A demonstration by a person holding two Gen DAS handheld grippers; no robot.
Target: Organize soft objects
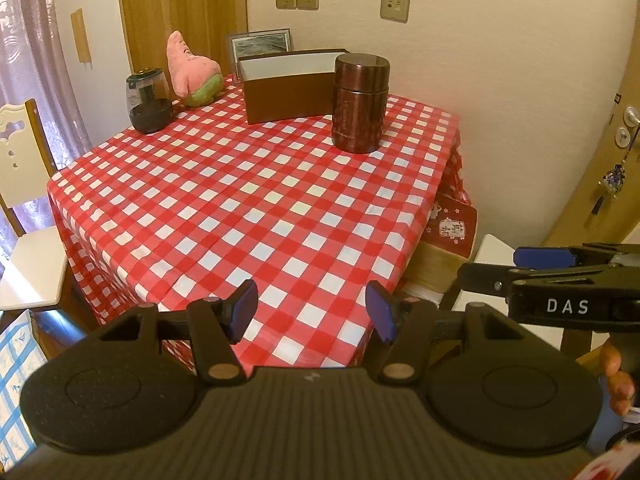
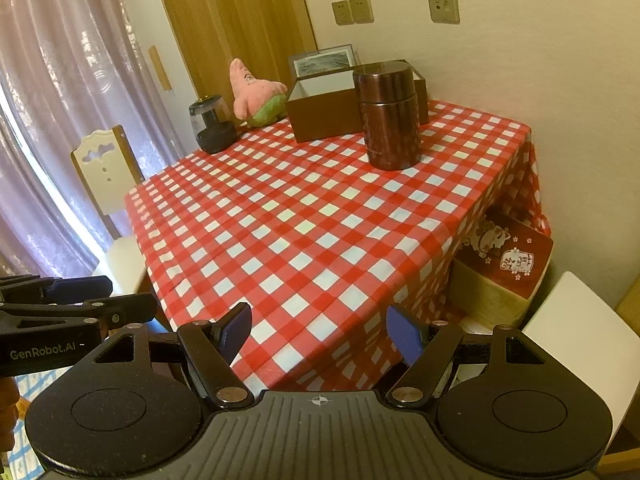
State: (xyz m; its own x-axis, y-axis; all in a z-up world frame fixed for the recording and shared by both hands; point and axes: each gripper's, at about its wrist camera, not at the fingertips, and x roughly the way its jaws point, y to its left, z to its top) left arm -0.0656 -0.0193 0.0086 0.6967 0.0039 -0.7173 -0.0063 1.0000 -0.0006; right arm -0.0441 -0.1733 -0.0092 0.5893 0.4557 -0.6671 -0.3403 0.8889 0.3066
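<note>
Two hand-held grippers, left (image 1: 312,312) and right (image 2: 318,334), hover jaws apart and empty at the table's (image 1: 248,208) near edge; the pink starfish plush (image 1: 192,70) waits at the far corner beside an open brown box (image 1: 288,96), its likely home.

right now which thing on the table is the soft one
The pink star plush at the far edge, between the dark grinder and brown box; the brown canister is also rigid.

A red-and-white checked cloth covers the counter (image 1: 248,200). Near its far edge stand a brown metal canister (image 1: 361,102) and a small dark-based appliance with a clear top (image 1: 149,106) (what it is cannot be told). A framed picture (image 1: 262,42) leans against the wall; a white chair (image 1: 28,216) stands left.
</note>
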